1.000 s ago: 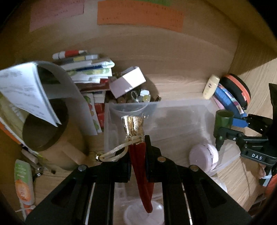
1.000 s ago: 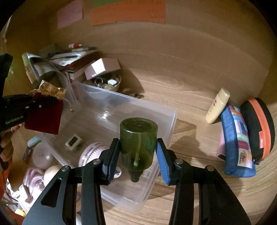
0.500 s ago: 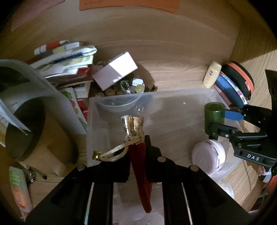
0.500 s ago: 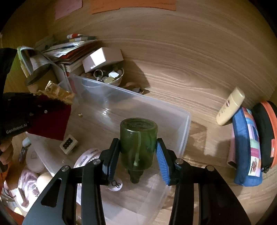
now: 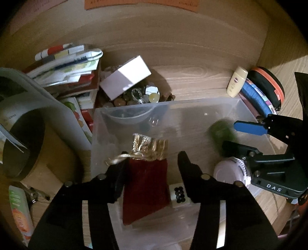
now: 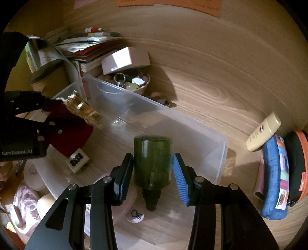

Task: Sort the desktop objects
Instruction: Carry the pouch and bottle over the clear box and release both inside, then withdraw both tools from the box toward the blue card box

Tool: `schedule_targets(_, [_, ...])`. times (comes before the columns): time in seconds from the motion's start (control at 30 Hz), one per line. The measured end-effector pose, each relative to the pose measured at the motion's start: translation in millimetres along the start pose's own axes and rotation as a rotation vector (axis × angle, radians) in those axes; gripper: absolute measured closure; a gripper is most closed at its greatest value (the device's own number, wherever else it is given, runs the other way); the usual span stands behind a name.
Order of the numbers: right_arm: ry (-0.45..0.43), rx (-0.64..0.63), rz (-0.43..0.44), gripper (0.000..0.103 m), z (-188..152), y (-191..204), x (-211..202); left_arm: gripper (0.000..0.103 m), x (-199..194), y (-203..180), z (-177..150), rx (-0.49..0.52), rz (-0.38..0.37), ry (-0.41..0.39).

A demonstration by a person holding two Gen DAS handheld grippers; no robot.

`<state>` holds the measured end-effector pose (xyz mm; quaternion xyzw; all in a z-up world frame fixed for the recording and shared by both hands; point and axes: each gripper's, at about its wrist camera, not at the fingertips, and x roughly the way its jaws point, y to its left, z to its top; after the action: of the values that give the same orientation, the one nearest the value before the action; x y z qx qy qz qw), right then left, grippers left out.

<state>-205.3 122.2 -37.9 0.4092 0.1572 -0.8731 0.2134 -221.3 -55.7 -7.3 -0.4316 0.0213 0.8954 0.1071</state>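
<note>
Both grippers hang above a clear plastic bin (image 6: pixel 215 153) on a wooden desk. The left gripper (image 5: pixel 152 165) has just been opening its jaws; a red pouch (image 5: pixel 146 188) with a gold top sits between them, against the left finger and clear of the right. The right gripper (image 6: pixel 153 173) carries a green bottle (image 6: pixel 152 163); its blue pads look slightly apart from the glass, so I cannot tell whether it grips. A die (image 5: pixel 179 194) lies in the bin.

I'm at a cluttered wooden desk (image 6: pixel 221 80) at home, judging by the stacked booklets (image 5: pixel 71 63), a bowl of trinkets (image 6: pixel 134 84), pencil cases (image 6: pixel 275 178) (one blue, one black-and-orange) and sticky notes (image 5: pixel 142 4) on the wall.
</note>
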Motion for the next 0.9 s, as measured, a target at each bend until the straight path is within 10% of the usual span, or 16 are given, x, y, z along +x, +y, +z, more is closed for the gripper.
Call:
schedule_targets(0.27, [-0.061,-0.034,-0.063,0.033,5.9,12.6,-19.0,0.047,-9.2,1.7,0.8,-0.017,0.000,-0.022])
schedule_targets(0.9, [-0.173,0.002,-0.021,0.019,-14.7,50.7,-106.3,0.006,-91.8,-13.8,-31.6,0.028,0.146,-0.228])
